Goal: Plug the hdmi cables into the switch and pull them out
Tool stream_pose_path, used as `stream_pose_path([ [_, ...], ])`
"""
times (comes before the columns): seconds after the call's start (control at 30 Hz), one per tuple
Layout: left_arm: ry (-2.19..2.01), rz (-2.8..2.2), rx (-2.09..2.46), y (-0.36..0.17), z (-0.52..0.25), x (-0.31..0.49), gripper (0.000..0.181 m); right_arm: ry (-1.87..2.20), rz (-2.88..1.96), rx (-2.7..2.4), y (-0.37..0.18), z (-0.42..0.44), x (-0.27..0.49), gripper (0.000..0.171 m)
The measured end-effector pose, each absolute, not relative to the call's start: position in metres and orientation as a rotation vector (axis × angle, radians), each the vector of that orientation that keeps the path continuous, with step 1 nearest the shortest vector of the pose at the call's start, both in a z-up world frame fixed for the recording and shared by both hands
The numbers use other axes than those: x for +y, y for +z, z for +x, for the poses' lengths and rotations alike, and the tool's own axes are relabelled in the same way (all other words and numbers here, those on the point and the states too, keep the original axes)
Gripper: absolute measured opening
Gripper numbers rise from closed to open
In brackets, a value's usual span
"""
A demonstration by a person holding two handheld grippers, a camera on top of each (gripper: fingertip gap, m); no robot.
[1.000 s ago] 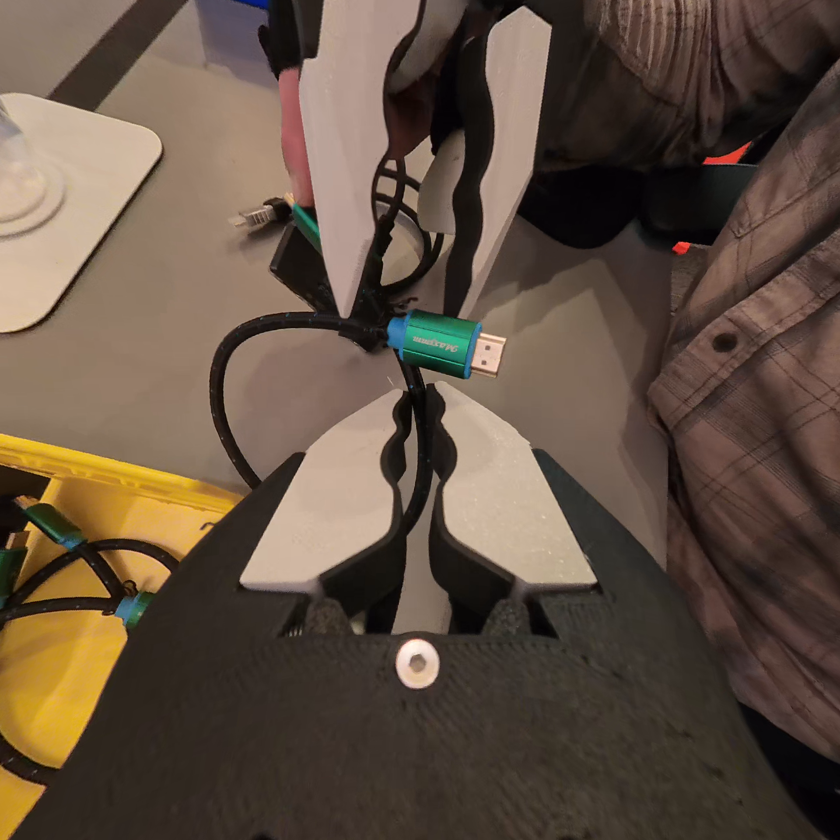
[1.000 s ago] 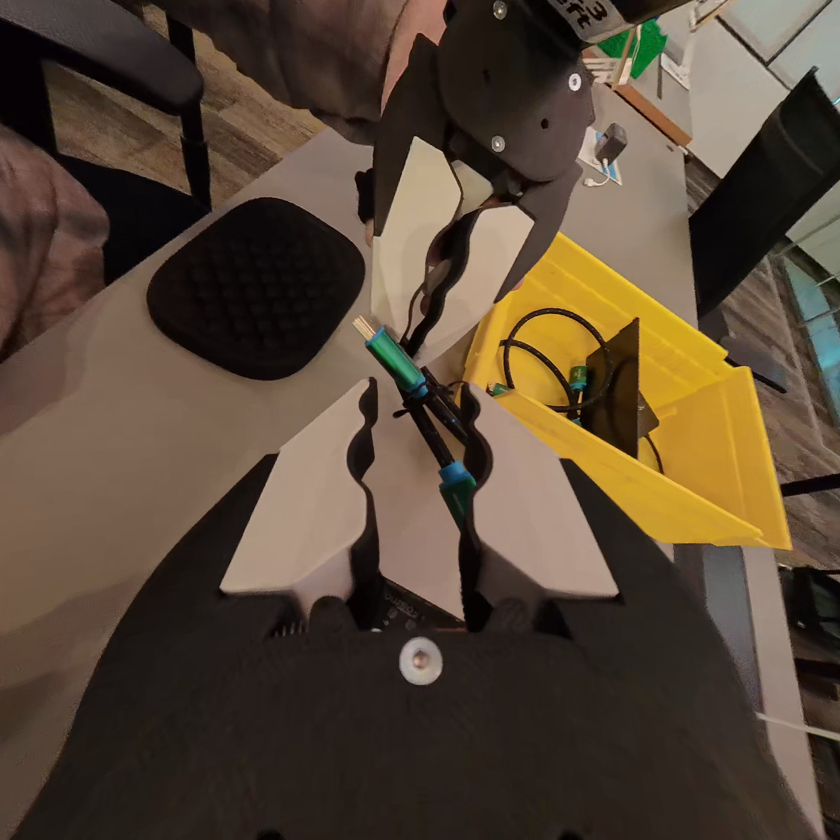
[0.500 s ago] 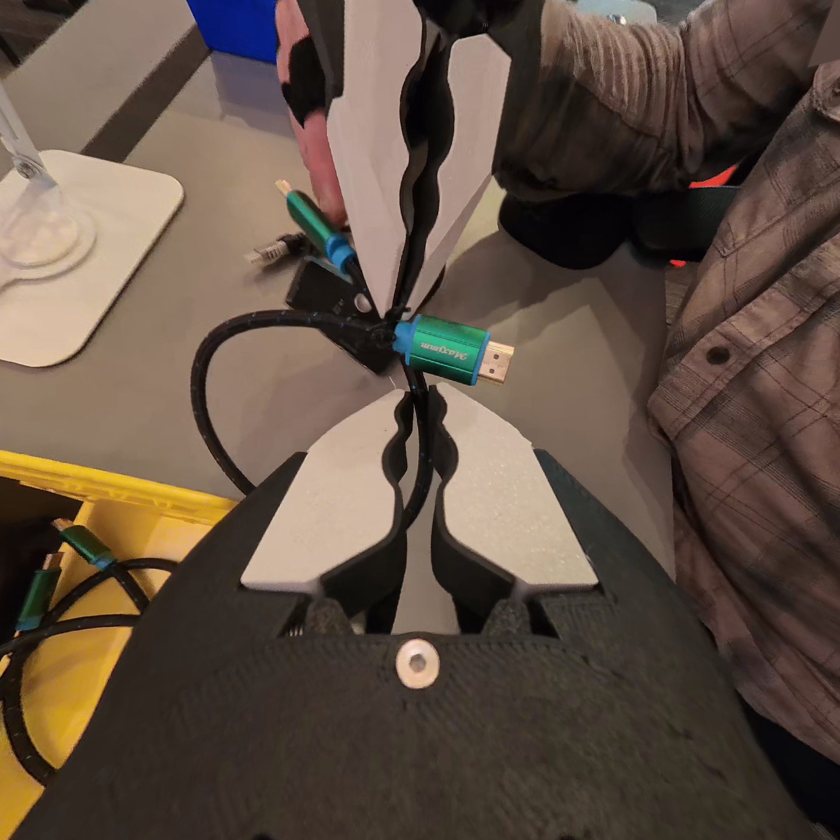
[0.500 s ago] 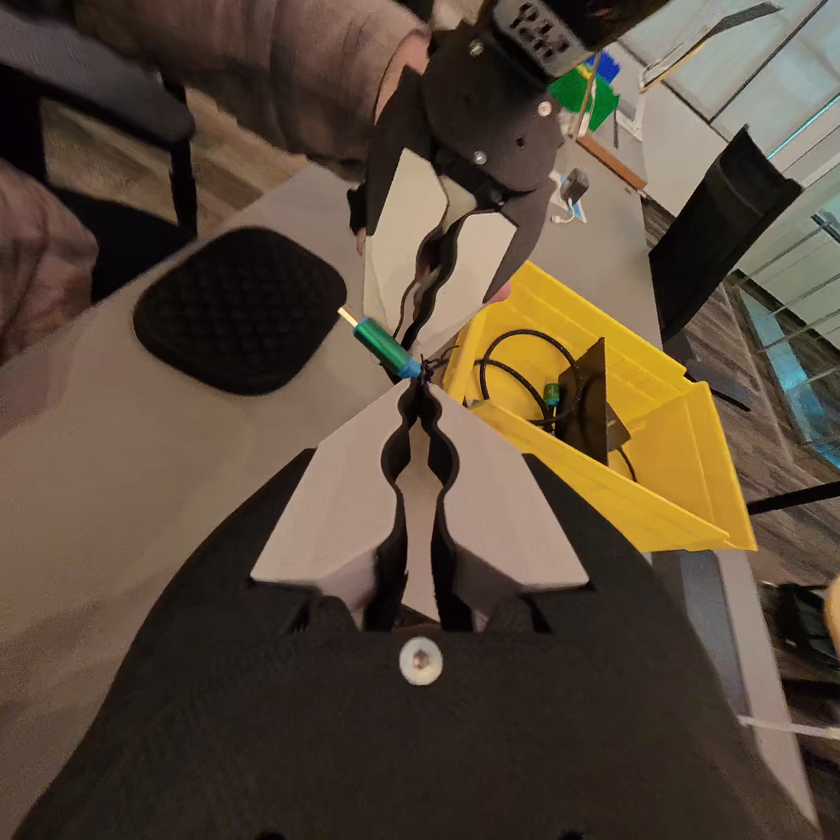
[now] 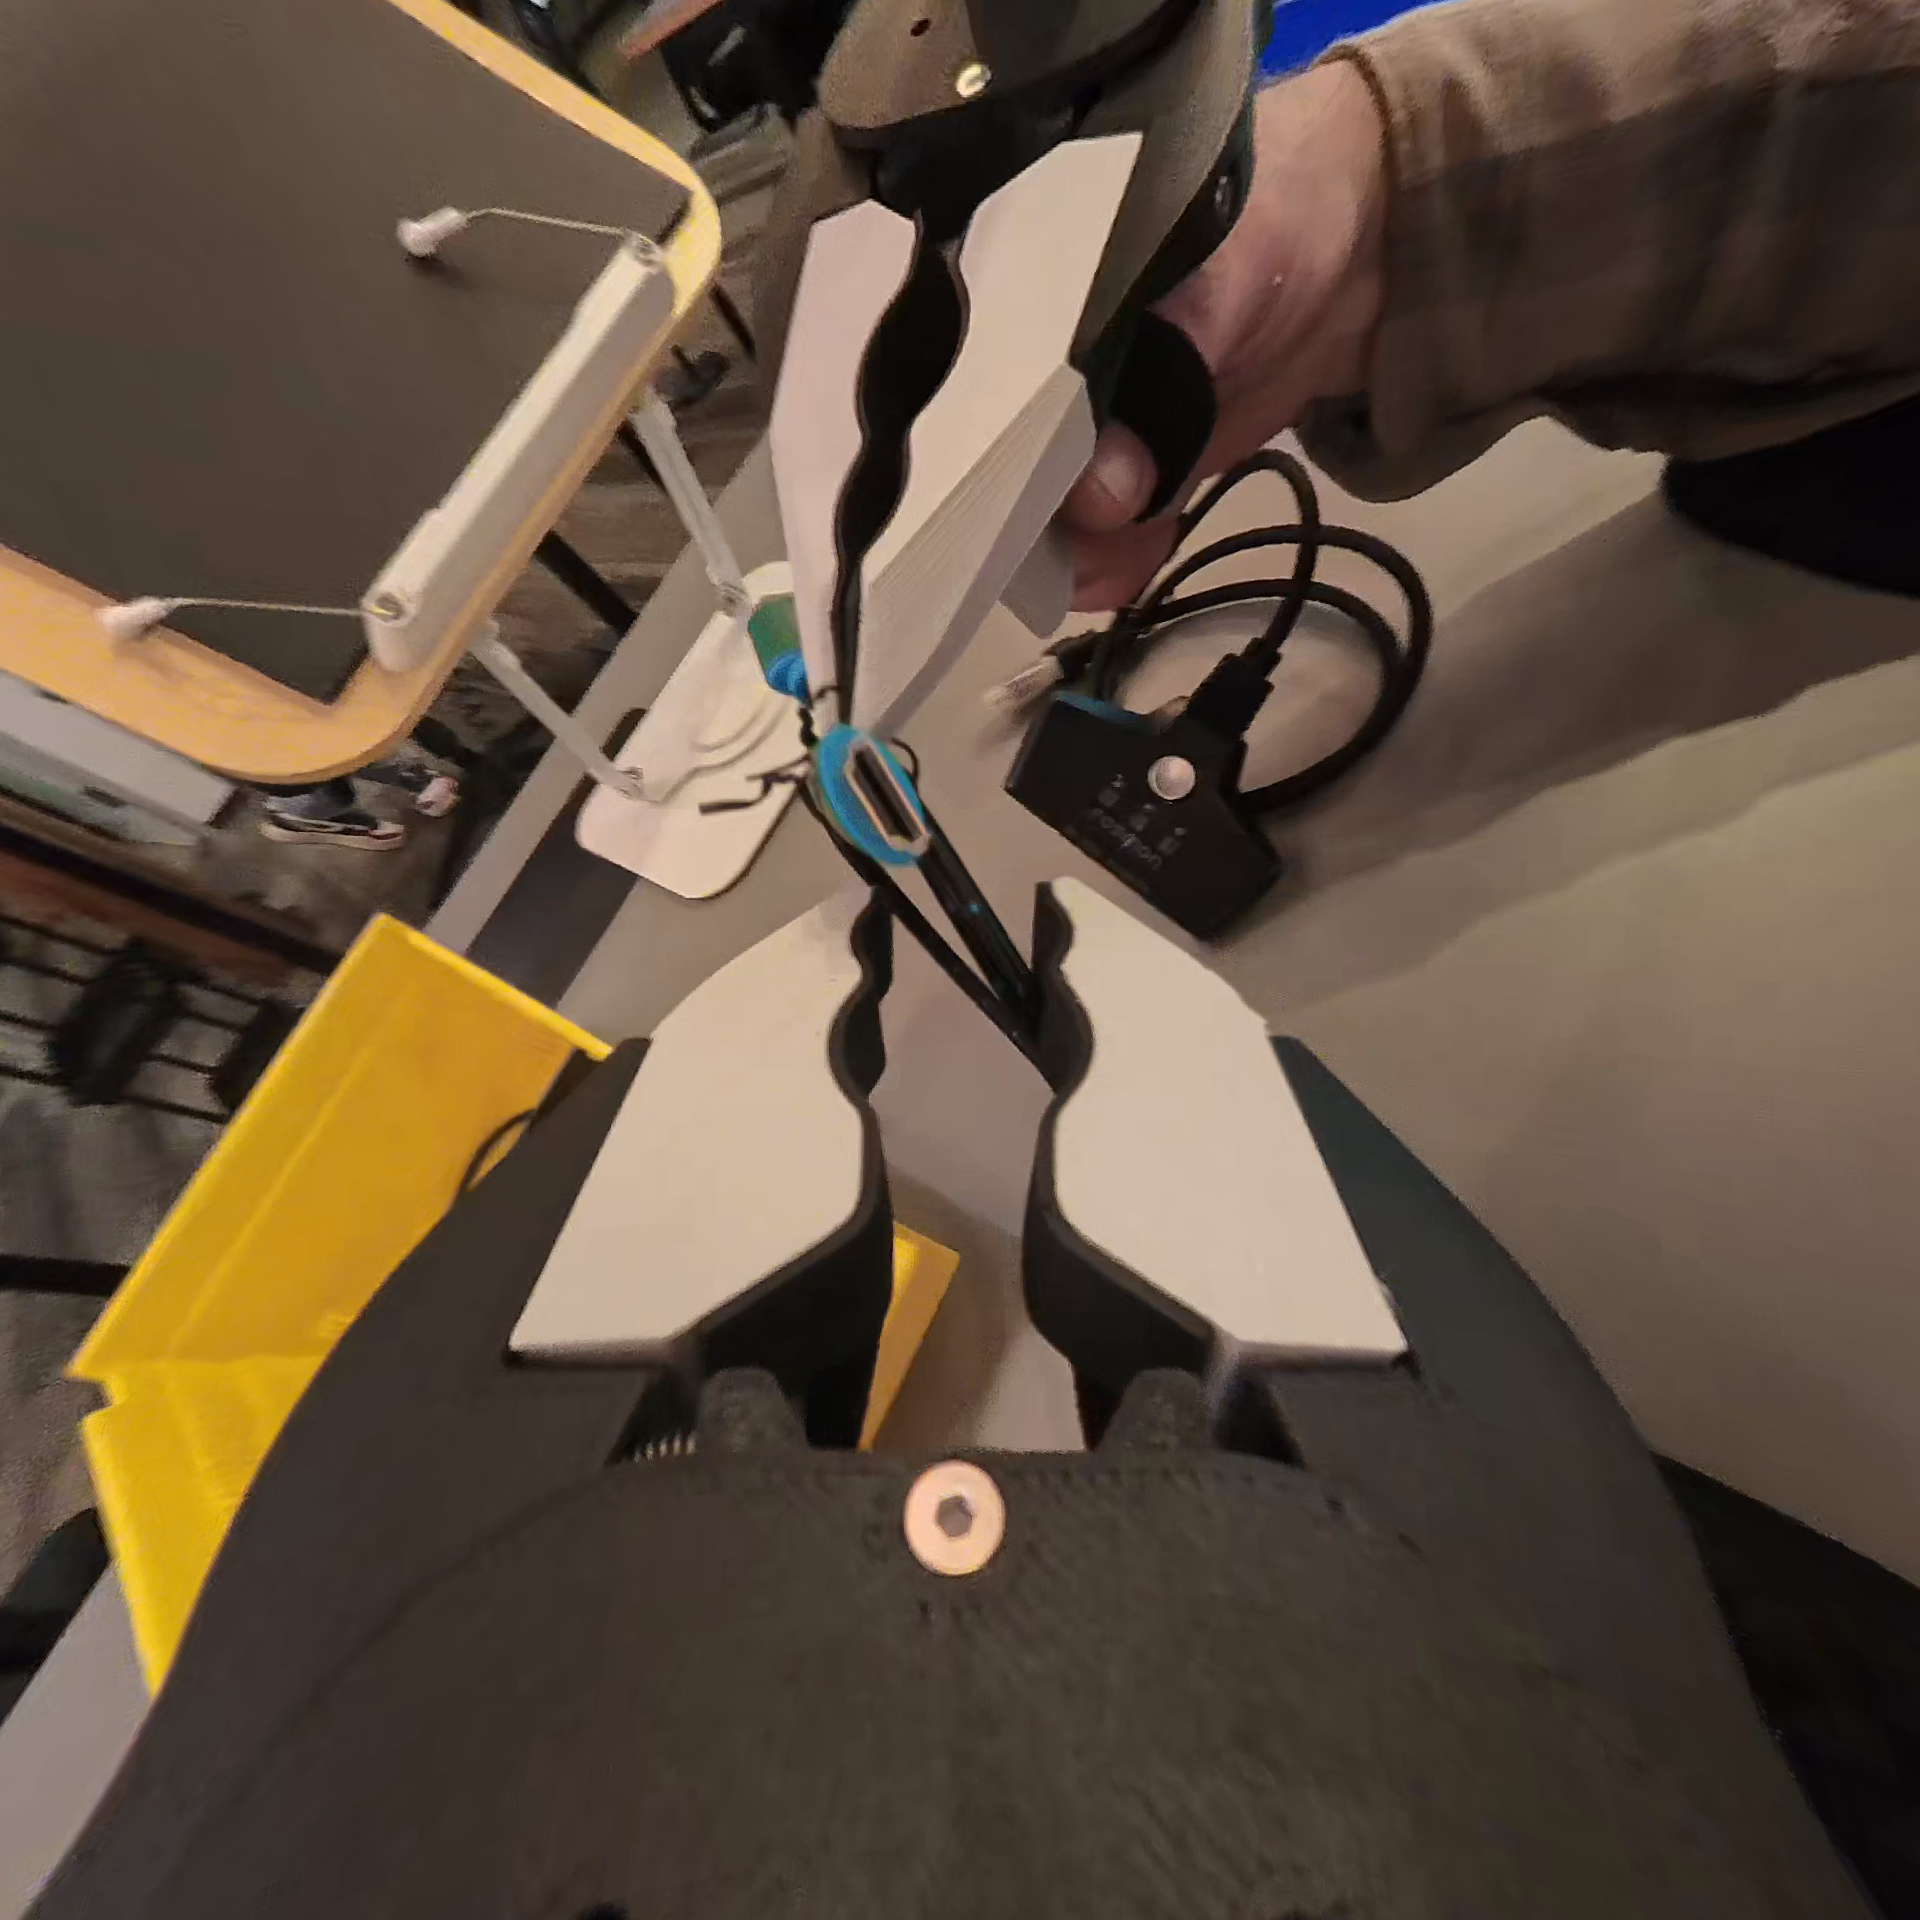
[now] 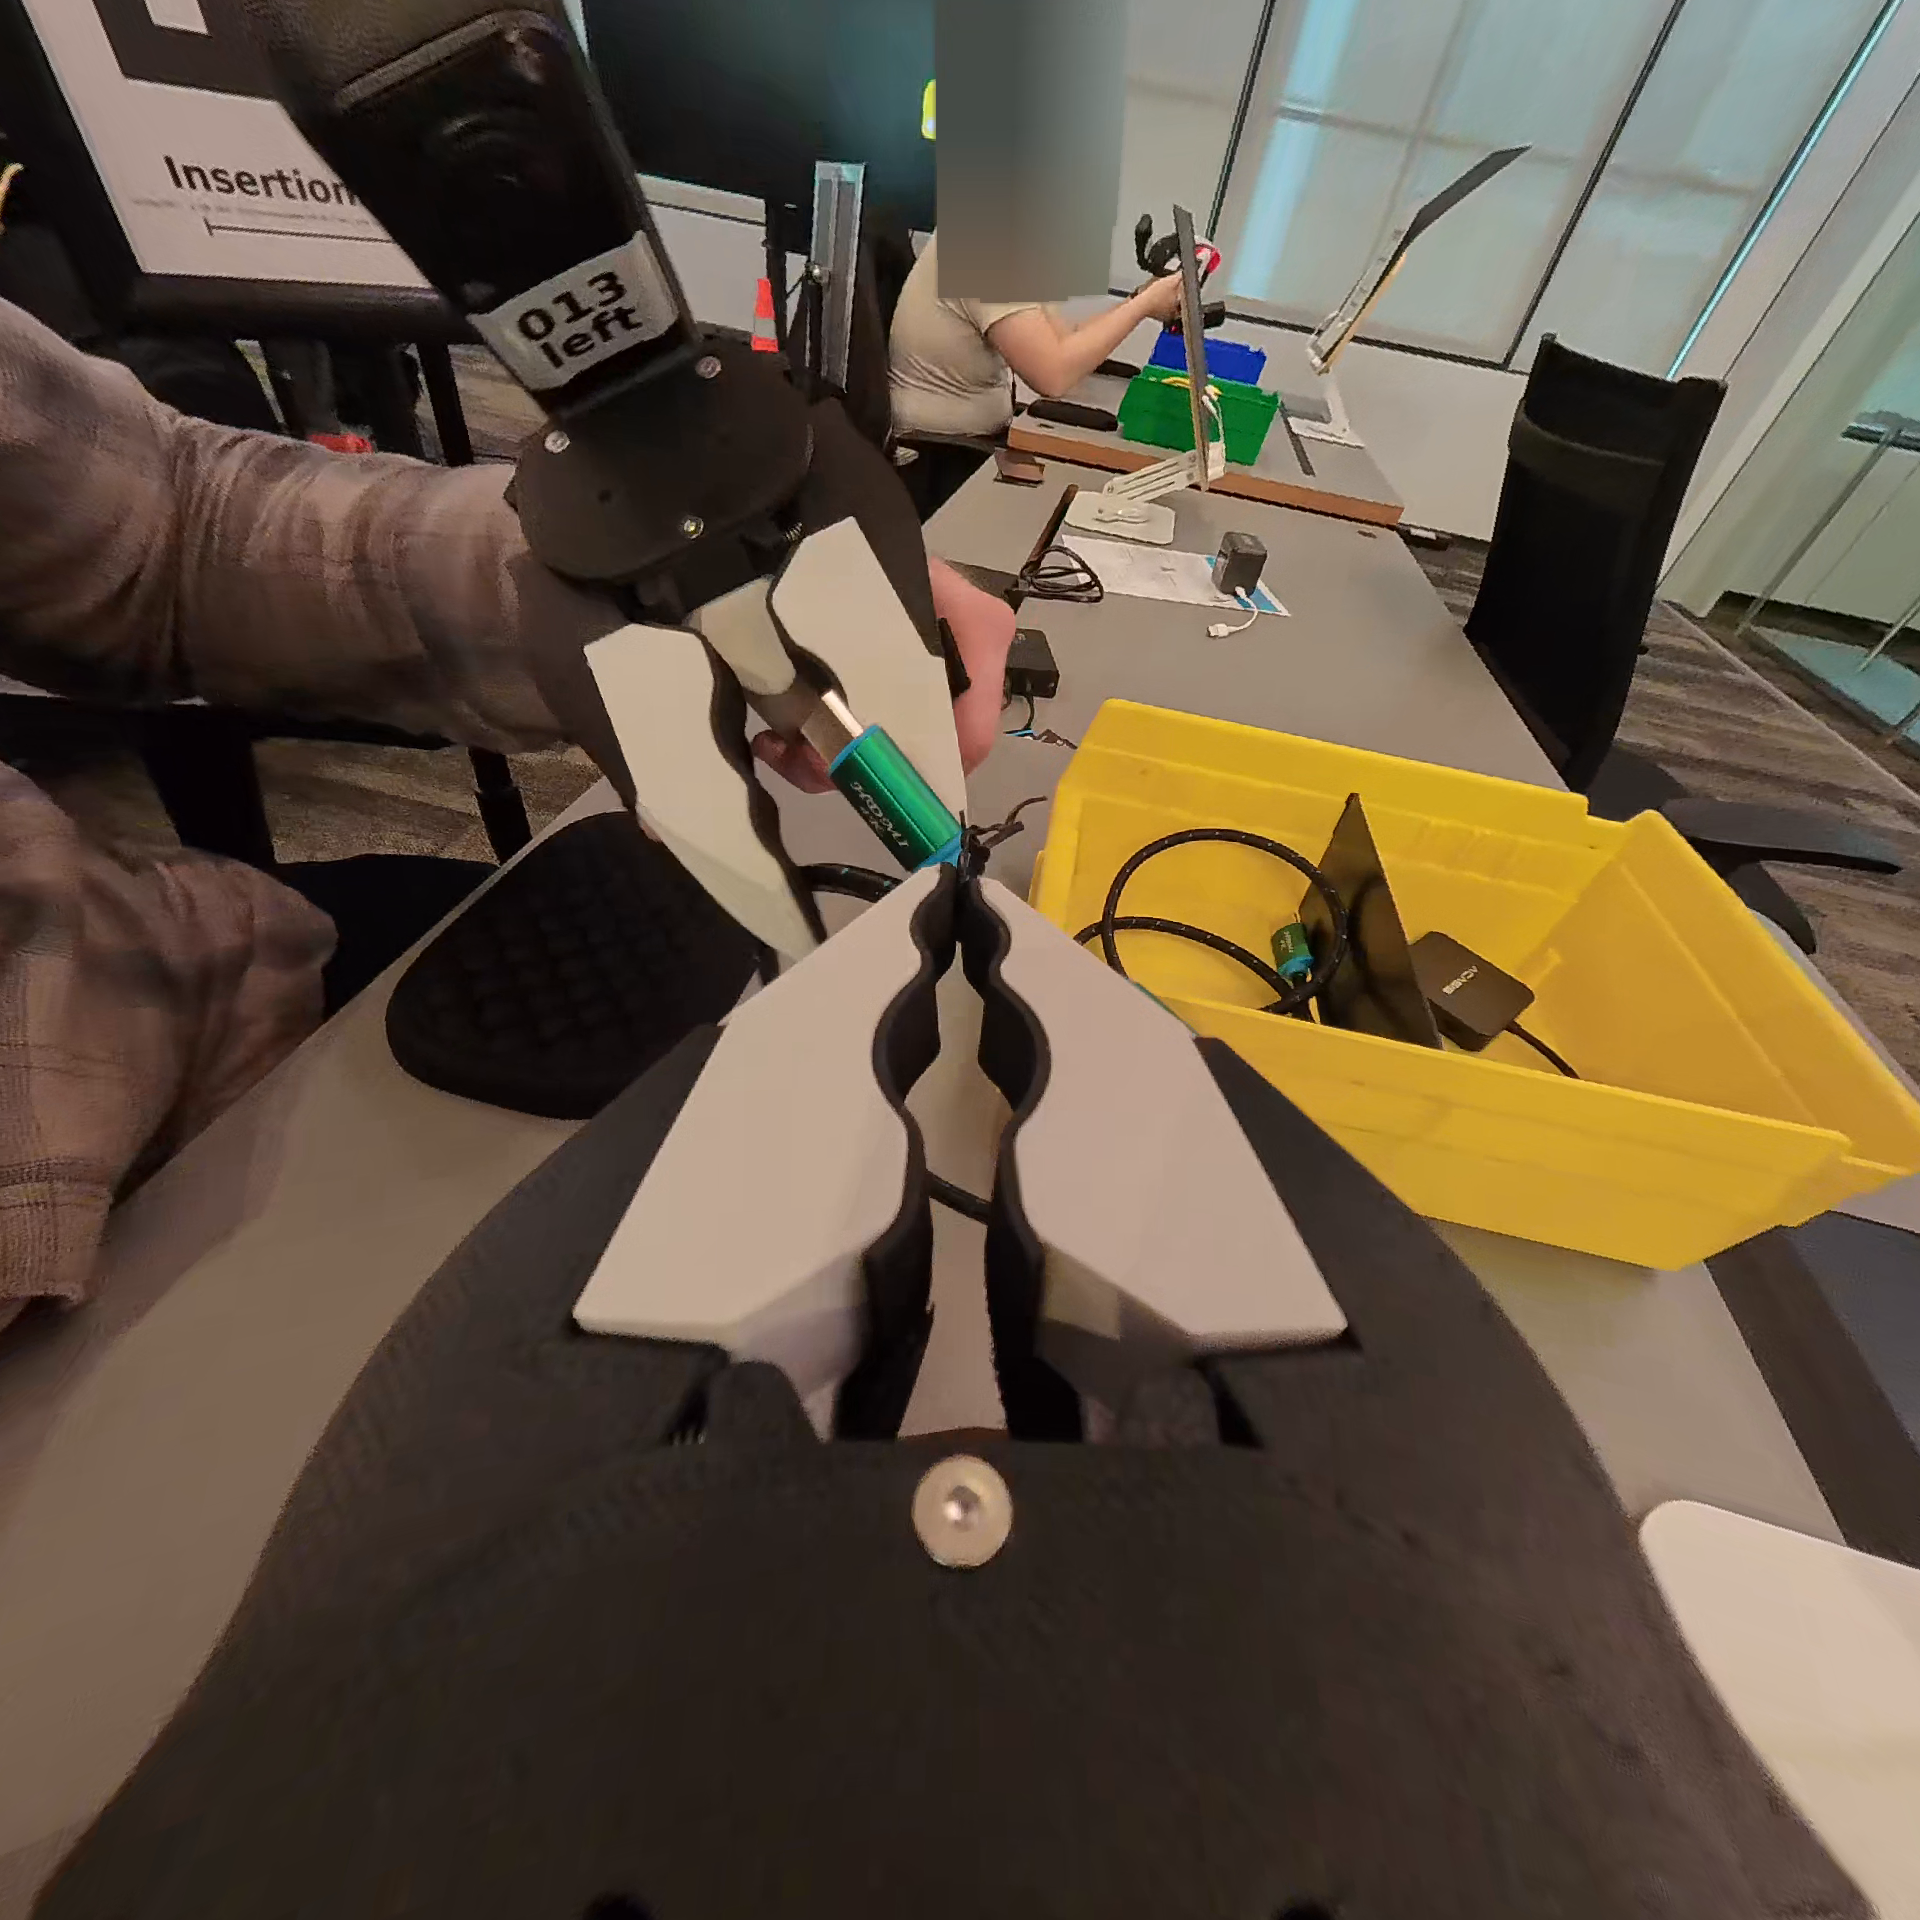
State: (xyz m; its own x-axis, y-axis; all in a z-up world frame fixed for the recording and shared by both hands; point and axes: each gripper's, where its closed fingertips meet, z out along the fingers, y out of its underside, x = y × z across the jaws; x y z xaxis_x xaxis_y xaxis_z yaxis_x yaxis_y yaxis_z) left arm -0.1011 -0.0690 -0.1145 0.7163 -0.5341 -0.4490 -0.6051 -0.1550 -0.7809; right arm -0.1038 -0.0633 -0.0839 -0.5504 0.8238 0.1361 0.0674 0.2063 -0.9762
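In the left wrist view my left gripper [image 5: 951,904] is open. The black HDMI cable [image 5: 977,935] runs loose between its fingers, close to the right one. The cable's green plug [image 5: 871,795] faces the camera end-on. My right gripper [image 5: 847,717] comes down from above, shut on the cable's tied part just behind that plug. A second green plug [image 5: 774,639] shows behind its fingers. The black switch [image 5: 1143,831] lies on the grey table to the right. In the right wrist view my right gripper [image 6: 961,873] is shut on the cable just behind the green plug [image 6: 894,800].
A yellow bin [image 6: 1455,1143] at the right holds more cables and a small black box. A black pad [image 6: 561,977] lies at the left. A white stand base [image 5: 675,821] sits beyond the plug. The switch's own black cable [image 5: 1351,582] loops behind it. A person sits at a far table. Less than 4 cm separates the two grippers' tips. Both grippers' tips are roughly 15 cm from the black switch [image 5: 1143,831].
My right gripper closed on the cable behind the plug about a second ago and stays shut. My left gripper has now opened and let go of the cable. Both views have tilted.
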Motion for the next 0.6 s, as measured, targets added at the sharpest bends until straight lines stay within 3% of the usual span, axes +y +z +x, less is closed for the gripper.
stream_pose_path([
  [0.17, 0.197, -1.759, 0.760, -0.112, -0.110, -0.053, 0.007, 1.421, -0.856, -1.771, -0.082, -0.106, -0.062, 0.000],
  [0.33, 0.409, -1.685, 0.776, -0.106, -0.112, -0.049, 0.007, 1.383, -0.878, -1.788, -0.082, -0.105, -0.057, 0.002],
  [0.4, 0.522, -1.653, 0.787, -0.102, -0.118, -0.047, 0.007, 1.336, -0.876, -1.824, -0.082, -0.101, -0.057, 0.021],
  [0.6, 0.830, -1.532, 0.973, -0.093, -0.116, -0.047, 0.007, 1.368, -0.895, -1.823, -0.063, -0.088, -0.054, 0.024],
])
